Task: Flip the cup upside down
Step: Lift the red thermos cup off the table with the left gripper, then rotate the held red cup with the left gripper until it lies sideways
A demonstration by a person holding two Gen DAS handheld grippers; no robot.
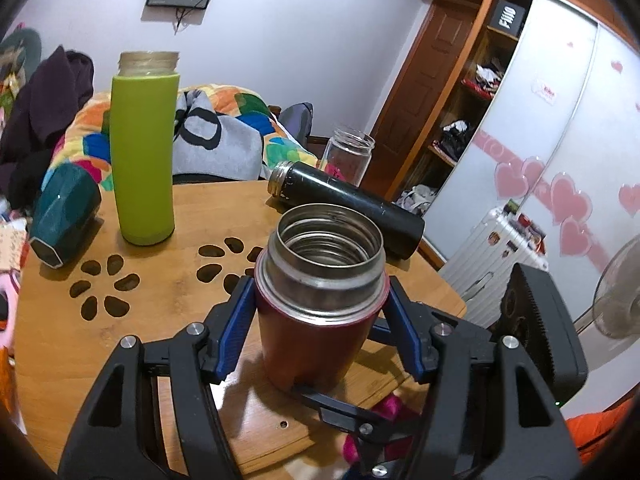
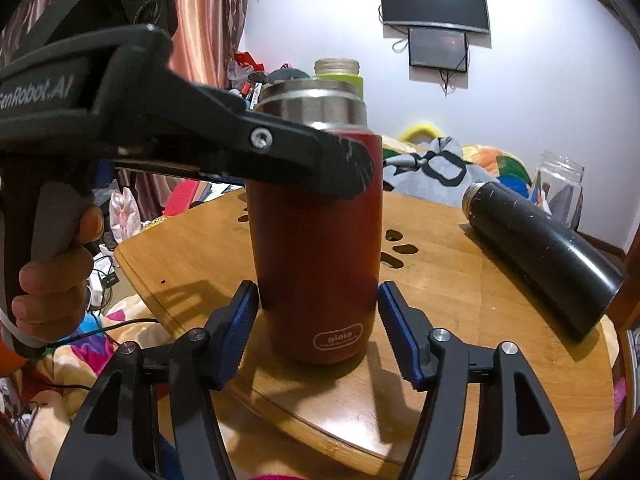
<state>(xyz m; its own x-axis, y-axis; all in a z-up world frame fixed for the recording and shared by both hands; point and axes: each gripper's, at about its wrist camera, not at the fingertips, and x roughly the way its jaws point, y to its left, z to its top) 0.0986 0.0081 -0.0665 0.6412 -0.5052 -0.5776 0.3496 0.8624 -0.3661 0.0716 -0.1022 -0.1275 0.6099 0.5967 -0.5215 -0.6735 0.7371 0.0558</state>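
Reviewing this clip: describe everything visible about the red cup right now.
The red cup is a matte red cylinder with a steel threaded neck, no lid, and a bare metal interior that looks empty. A white oval logo sits near its base. It stands upright, mouth up, on the wooden table. The left gripper is closed around its upper body below the neck; the right gripper brackets its lower body, contact unclear.

Red cup (image 2: pixel 316 248) is standing upright, steel mouth up, near the front edge of the round wooden table (image 2: pixel 460 288). Right gripper (image 2: pixel 316 320) has a blue pad on each side of its lower body, looks like just touching. Left gripper (image 2: pixel 348 176) reaches across its shoulder. Black flask (image 2: pixel 540 248) lies toward the right edge.
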